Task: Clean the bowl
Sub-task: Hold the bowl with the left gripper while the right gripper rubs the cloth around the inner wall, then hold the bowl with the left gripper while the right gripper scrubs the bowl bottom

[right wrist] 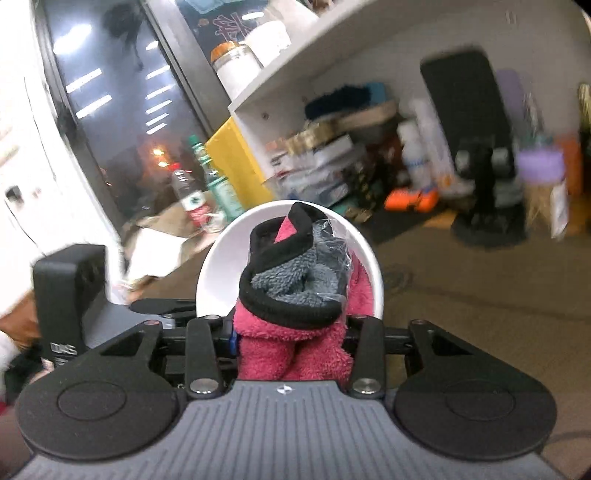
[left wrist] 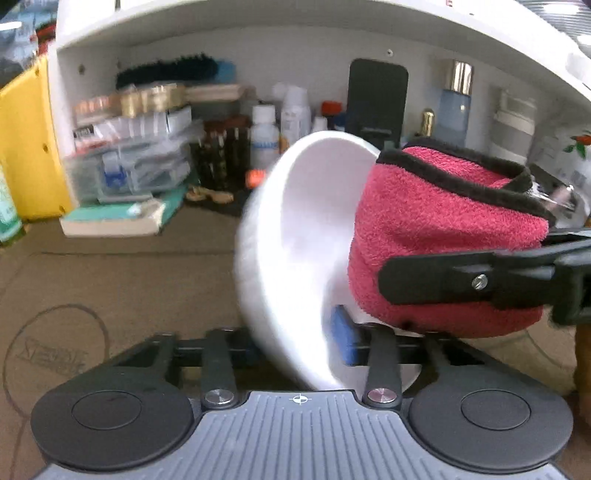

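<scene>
In the left wrist view a white bowl (left wrist: 295,236) is held tipped on its side, its mouth facing right. My left gripper (left wrist: 301,347) is shut on the bowl's lower rim, with a blue pad (left wrist: 341,339) inside the wall. A pink towel with black trim (left wrist: 436,221) is pressed into the bowl. The right gripper's black finger (left wrist: 461,282) clamps the towel from the right. In the right wrist view my right gripper (right wrist: 291,339) is shut on the pink towel (right wrist: 291,350), whose grey inner side shows. The bowl (right wrist: 221,273) faces me behind it.
A white shelf (left wrist: 258,22) spans the back, crowded with bottles (left wrist: 264,136), stacked boxes (left wrist: 133,155) and a black phone stand (left wrist: 376,99). A yellow box (left wrist: 26,147) stands at the left and a book (left wrist: 114,218) lies on the brown tabletop (left wrist: 110,280).
</scene>
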The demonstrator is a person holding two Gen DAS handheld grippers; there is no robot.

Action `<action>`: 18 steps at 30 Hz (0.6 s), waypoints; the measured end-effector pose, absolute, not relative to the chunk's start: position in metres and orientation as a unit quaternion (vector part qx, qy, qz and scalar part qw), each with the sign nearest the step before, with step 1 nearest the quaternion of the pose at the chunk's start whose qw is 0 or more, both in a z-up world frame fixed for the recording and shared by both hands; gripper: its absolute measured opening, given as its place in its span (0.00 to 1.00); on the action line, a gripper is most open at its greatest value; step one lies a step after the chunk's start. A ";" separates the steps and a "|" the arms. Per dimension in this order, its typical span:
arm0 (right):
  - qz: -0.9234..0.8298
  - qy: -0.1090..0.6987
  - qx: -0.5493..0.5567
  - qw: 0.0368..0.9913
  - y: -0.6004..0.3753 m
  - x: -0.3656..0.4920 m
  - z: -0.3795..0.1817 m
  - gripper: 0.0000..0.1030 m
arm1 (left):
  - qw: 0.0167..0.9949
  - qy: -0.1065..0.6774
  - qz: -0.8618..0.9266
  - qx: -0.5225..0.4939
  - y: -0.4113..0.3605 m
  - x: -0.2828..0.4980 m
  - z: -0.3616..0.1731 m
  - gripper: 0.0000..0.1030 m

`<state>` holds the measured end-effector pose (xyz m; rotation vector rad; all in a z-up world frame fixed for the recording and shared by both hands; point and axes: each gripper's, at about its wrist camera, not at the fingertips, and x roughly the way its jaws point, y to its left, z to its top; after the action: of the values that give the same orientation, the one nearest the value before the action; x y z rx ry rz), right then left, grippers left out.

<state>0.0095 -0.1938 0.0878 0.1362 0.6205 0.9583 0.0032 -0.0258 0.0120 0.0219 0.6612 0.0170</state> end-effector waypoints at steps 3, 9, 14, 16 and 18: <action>0.438 0.241 -0.016 0.866 -0.191 -0.012 0.100 0.41 | 0.941 0.333 -0.001 0.061 -0.025 0.001 0.018 0.24; 0.405 0.114 -0.295 0.858 -0.146 -0.053 0.106 0.41 | 0.923 0.348 -0.020 0.162 -0.025 -0.004 0.031 0.25; 0.418 0.128 -0.387 0.812 -0.119 -0.046 0.084 0.43 | 0.917 0.351 -0.032 0.188 -0.023 -0.005 0.033 0.27; 0.434 0.189 -0.335 0.814 -0.121 -0.030 0.076 0.48 | 0.919 0.345 -0.031 0.188 -0.024 -0.005 0.032 0.28; 0.429 0.165 -0.352 0.815 -0.127 -0.041 0.075 0.57 | 0.920 0.346 -0.036 0.180 -0.024 -0.003 0.031 0.29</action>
<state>-0.0407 -0.1273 0.0753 -0.7501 0.3525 0.9160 -0.0027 -0.0244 0.0310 0.3708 0.7108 -0.0742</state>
